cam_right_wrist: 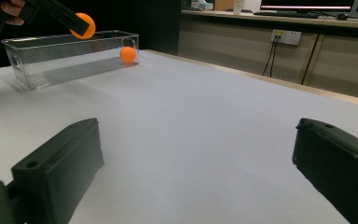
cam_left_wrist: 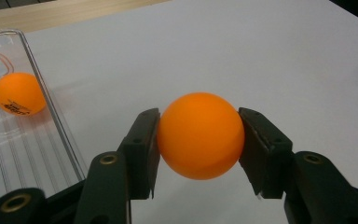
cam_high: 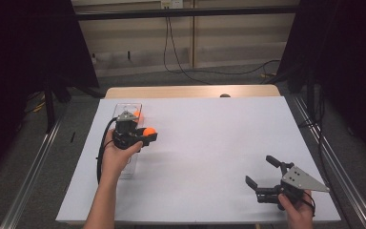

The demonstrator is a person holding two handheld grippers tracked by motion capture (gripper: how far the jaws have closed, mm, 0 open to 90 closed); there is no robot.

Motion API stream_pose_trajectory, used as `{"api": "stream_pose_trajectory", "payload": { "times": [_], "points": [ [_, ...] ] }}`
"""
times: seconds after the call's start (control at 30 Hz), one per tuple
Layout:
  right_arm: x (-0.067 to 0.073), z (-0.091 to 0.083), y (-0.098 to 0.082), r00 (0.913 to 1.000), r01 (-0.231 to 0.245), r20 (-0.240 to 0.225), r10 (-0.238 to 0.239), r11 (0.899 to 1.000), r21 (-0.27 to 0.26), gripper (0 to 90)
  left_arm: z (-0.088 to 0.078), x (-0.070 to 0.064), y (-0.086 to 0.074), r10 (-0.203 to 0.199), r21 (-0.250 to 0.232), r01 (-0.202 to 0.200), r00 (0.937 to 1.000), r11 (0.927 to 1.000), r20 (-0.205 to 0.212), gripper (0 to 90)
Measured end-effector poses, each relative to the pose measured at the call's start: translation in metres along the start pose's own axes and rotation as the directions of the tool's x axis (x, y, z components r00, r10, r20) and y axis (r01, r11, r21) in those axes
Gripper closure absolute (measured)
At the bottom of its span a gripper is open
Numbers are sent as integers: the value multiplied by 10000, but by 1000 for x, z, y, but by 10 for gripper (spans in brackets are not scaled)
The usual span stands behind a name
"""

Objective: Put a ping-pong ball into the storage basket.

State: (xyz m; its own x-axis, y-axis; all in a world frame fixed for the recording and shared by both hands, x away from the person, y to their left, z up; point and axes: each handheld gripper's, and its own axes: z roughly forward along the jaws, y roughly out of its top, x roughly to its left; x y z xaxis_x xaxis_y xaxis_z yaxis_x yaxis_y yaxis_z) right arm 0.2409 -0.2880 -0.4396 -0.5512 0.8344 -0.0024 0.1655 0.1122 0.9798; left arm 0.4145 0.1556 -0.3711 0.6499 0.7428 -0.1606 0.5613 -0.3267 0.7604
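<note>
Bin (cam_left_wrist: 51, 109) w/ 2nd ball (cam_left_wrist: 18, 93) beside held ball (cam_left_wrist: 199, 135); white sheet (cam_high: 209, 138) bare.

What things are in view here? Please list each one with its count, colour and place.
held ball: 1, orange, clamped between the left gripper's jaws, raised beside the bin's right wall
ball in bin: 1, orange with dark print, on the bin floor near its far end
bin: 1, clear plastic, long and open-topped, on the left part of the sheet
sheet: 1, white, covers most of the table
table: 1, light wood, a strip shows at the far edge
wall socket: 1, white, on the cabinet beyond the table, with cables hanging
left gripper: 1, black, in the left hand, shut on the ball
right gripper: 1, black with grey plate, low at the sheet's near right, jaws open and empty
</note>
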Motion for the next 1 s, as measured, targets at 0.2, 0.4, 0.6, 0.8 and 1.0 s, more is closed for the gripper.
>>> {"api": "stream_pose_trajectory", "payload": {
  "times": [0.2,0.4,0.6,0.8,1.0],
  "points": [
    [0,0,0,10000,-36,14,36,10000,-6,10,-1,2,0,-38,-5,38,10000,10000,-53,508],
    [0,0,0,10000,-1,-20,1,10000,1,10,-3,3,-1,-75,-23,74,9999,10000,-112,508],
    [0,0,0,10000,-9,-10,10,10000,6,10,-4,5,-1,-82,2,82,9998,10000,-159,508],
    [0,0,0,10000,-12,-9,12,10000,1,10,-5,6,-1,-101,20,101,9997,9999,-201,508],
    [0,0,0,10000,-25,-10,25,10000,-8,10,-7,8,-2,-93,3,93,9996,10000,-284,508]
  ]
}}
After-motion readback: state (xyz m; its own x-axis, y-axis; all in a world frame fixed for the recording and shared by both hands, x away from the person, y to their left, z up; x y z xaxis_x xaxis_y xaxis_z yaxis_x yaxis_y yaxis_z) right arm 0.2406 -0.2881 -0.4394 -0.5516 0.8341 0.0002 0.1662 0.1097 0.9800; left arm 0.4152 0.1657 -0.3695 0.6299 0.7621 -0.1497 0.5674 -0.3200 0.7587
